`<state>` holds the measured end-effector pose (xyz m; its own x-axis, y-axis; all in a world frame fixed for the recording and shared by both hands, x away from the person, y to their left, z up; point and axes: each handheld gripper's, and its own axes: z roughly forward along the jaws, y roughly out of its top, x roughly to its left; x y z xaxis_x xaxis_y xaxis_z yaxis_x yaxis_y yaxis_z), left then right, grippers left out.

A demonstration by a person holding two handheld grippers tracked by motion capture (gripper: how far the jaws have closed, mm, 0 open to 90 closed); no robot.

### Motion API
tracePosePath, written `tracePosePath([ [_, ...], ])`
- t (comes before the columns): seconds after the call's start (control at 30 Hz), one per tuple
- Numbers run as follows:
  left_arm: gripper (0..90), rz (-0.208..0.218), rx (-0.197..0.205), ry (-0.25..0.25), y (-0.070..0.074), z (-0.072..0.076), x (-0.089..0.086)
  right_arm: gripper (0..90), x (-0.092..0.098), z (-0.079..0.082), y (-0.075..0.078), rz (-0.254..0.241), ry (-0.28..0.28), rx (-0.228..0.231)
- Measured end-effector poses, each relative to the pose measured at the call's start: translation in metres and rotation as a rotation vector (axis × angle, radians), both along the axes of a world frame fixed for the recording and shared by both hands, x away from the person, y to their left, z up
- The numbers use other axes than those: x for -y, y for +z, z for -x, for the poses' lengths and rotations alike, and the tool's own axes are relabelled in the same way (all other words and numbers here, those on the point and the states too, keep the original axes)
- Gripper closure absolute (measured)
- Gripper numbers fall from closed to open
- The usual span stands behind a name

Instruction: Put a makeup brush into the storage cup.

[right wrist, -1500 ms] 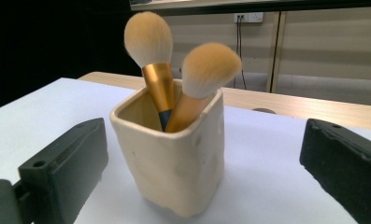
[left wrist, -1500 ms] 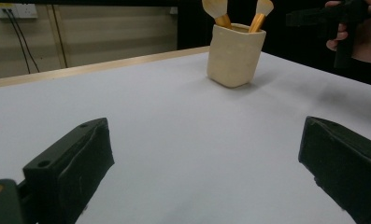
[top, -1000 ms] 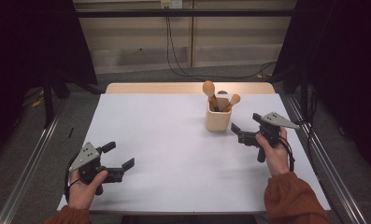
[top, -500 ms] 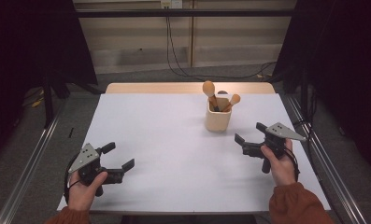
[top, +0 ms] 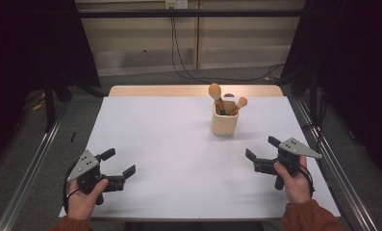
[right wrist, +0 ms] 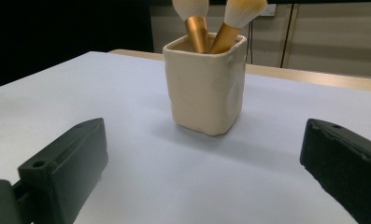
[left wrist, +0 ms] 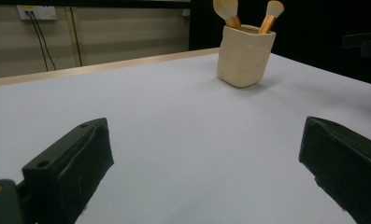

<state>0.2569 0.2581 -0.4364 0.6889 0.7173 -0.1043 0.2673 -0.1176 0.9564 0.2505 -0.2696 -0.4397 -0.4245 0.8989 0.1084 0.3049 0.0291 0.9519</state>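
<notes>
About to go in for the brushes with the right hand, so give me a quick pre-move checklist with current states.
1. Right tongs open: ok, jaws spread wide and empty.
2. Left tongs open: ok, empty, resting at the near left of the table.
3. Cream holder upright: ok, standing flat on the table.
4. Two brushes in the holder: ok, bristles up, gold handles leaning apart.
5. Path from right tongs to holder: ok, bare table between.
6. Holder centred between the right jaws: ok in the right gripper view.

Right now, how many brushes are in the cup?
2. Both stand in the cup: one brush upright on the left in the right gripper view, the other brush leaning right. A shorter one could be hidden inside.
</notes>
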Motion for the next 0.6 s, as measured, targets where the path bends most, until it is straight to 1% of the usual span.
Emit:
tracePosePath([
  [0.1, 2.5, -0.006, -0.002, 0.002, 0.0, 0.001, -0.001, 0.7, 0.002, 0.006, -0.001, 0.014, 0.002, 0.002],
  [0.17, 2.5, -0.005, -0.004, 0.004, 0.0, 0.002, -0.001, 0.7, 0.003, 0.01, -0.001, 0.009, 0.0, -0.003],
  [0.27, 2.5, -0.011, -0.007, 0.005, -0.001, 0.003, -0.001, 0.6, 0.006, 0.016, -0.004, 0.033, -0.003, -0.004],
  [0.33, 2.6, -0.01, -0.006, 0.002, -0.001, 0.003, -0.001, 0.6, 0.008, 0.019, -0.005, 0.015, -0.012, -0.005],
  [0.53, 2.6, -0.019, -0.011, -0.002, -0.002, 0.006, -0.001, 0.5, 0.015, 0.03, -0.007, 0.015, -0.025, -0.007],
  [0.6, 2.6, -0.017, -0.018, 0.005, -0.002, 0.009, -0.002, 0.5, 0.016, 0.034, -0.008, 0.02, -0.03, -0.008],
])
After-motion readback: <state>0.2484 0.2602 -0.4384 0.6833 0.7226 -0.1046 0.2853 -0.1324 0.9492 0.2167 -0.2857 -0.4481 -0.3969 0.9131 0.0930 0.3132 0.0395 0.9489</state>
